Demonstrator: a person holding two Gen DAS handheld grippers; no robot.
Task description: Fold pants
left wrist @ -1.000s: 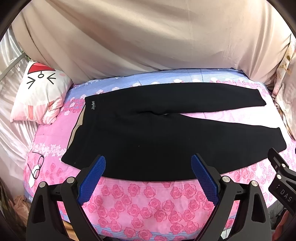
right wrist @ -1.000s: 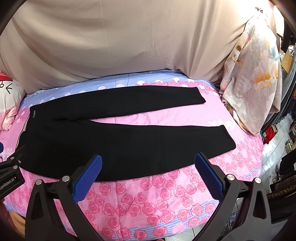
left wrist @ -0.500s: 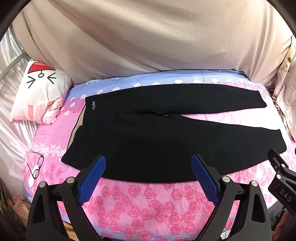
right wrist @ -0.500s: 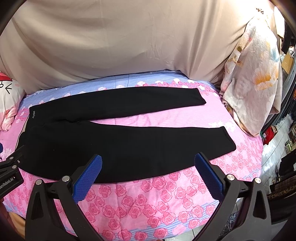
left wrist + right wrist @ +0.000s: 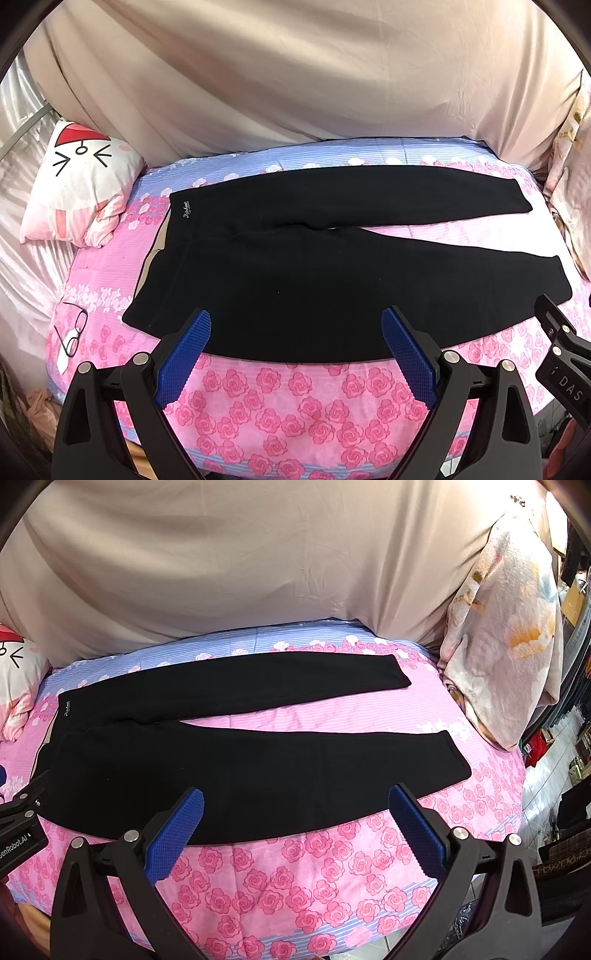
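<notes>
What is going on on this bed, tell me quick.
A person holds a two-finger gripper in each hand over a bed with a pink rose sheet. Black pants lie spread flat on it, waistband to the left and the two legs apart. The left gripper and the right gripper are both open at the near edge of the pants, gripping nothing. No fold has been made yet.

Matt black cloth pants (image 5: 295,273) (smooth) on printed cotton-like bedsheet (image 5: 295,398).
</notes>
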